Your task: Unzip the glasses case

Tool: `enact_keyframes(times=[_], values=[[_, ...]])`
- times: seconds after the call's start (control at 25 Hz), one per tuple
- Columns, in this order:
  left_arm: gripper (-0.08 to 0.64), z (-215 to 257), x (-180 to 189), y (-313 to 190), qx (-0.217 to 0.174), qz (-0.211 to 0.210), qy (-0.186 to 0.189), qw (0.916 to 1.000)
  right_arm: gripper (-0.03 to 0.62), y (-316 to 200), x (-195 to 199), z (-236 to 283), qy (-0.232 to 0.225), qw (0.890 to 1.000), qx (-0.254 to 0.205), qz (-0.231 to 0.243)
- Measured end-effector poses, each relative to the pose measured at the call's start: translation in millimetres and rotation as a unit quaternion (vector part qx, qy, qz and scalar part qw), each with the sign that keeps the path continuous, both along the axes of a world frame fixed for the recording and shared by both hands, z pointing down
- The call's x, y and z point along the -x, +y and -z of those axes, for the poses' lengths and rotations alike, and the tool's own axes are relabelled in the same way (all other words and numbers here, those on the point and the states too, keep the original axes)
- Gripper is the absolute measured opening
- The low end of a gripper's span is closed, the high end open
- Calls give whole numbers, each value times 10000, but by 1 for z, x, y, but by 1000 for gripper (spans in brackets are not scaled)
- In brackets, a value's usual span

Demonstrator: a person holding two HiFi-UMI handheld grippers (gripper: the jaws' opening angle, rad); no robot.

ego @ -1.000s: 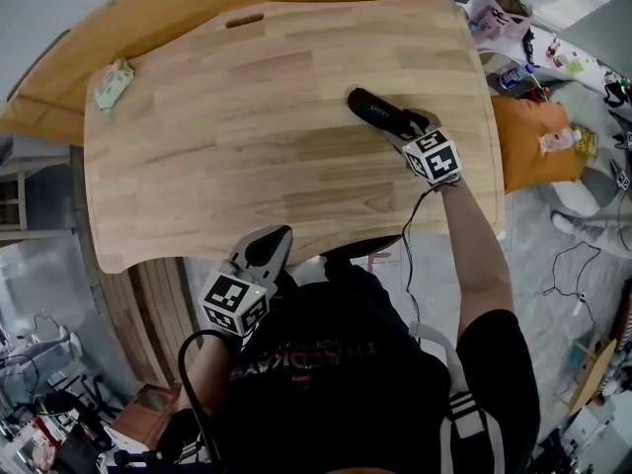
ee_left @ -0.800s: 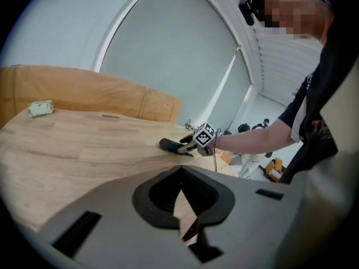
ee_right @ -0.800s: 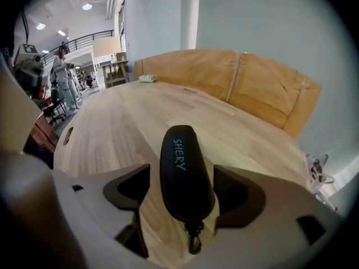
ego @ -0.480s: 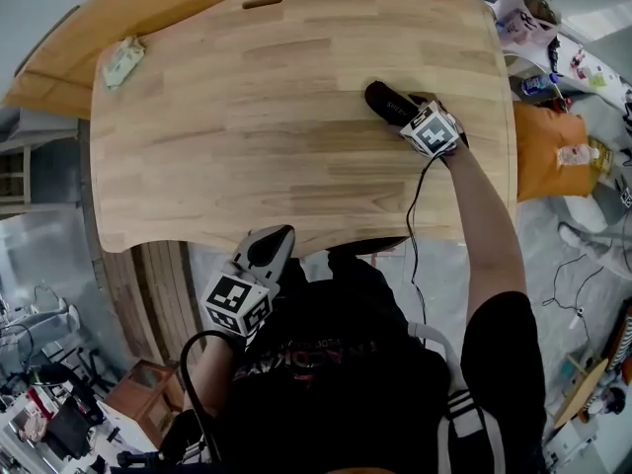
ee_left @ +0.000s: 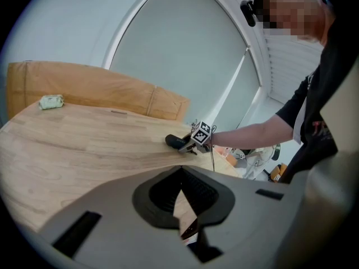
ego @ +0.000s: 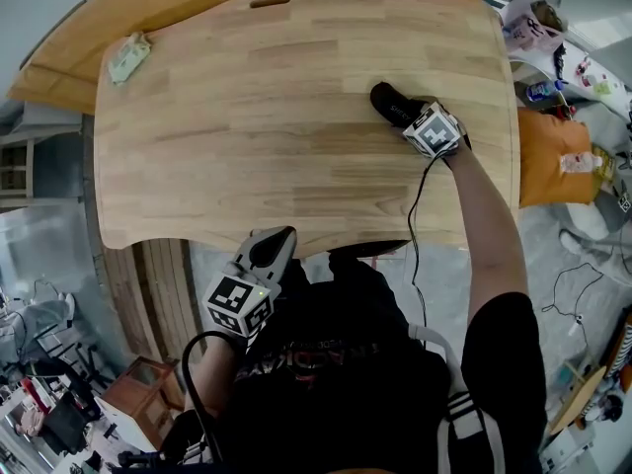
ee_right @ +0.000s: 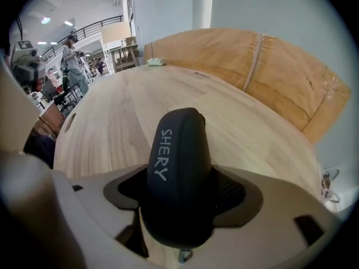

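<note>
On table [ego: 247, 117] — one glasses case [ee_right: 178, 161] | right gripper [ee_right: 182, 195] fingers wide round it, just closing | left gripper [ee_left: 180, 174] fingers together

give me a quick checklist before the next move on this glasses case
1. Glasses case between right gripper jaws: ok; they stand wide and have just been closing slightly.
2. Right gripper pressing the case: cannot tell.
3. Case lying on the table: ok.
4. Zip pull findable: ok, small metal bit at case's near end.
5. Left gripper ready for the zip: not ok, shut, at the table's near edge, far from the case.
</note>
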State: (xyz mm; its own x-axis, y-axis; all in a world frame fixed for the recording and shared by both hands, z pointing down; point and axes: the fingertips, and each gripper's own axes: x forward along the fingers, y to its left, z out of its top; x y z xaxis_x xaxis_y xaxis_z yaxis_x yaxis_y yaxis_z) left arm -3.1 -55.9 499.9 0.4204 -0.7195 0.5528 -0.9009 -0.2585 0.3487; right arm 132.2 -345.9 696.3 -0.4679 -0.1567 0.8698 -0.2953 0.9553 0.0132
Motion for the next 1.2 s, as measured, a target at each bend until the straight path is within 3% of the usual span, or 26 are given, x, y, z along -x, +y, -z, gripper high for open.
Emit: enact_keyframes(times=[0.2, 0.44, 0.64, 0.76, 0.84, 1.04, 1.12, 1.2], values=[[12, 3, 0, -5, -77, -104, 7, 9999, 354, 25, 1, 31, -406, 9974, 241, 541], [14, 11, -2, -16, -276, -512, 37, 9983, 354, 87, 2, 100, -867, 9761, 585, 1907], [14, 17, -6, -29, -553, -1199, -237, 9910, 354, 137, -1, 146, -789, 9560, 377, 2799], [29, 24, -10, -38, -782, -1798, -479, 9794, 354, 162, 2, 171, -700, 9454, 157, 3178], [59, 27, -14, -40, -925, -2393, -728, 9638, 354, 180, 5, 183, -631, 9374, 51, 3425], [100, 38, -23, -45, -1225, -3840, -1286, 9061, 354, 230, 13, 208, -381, 9207, 8, 3883], [101, 45, -27, -42, -1317, -4356, -1423, 8790, 354, 244, 19, 216, -290, 9181, -55, 3952], [104, 46, -27, -31, -1332, -4915, -1658, 8445, 354, 260, 27, 222, -237, 9168, -89, 3986]])
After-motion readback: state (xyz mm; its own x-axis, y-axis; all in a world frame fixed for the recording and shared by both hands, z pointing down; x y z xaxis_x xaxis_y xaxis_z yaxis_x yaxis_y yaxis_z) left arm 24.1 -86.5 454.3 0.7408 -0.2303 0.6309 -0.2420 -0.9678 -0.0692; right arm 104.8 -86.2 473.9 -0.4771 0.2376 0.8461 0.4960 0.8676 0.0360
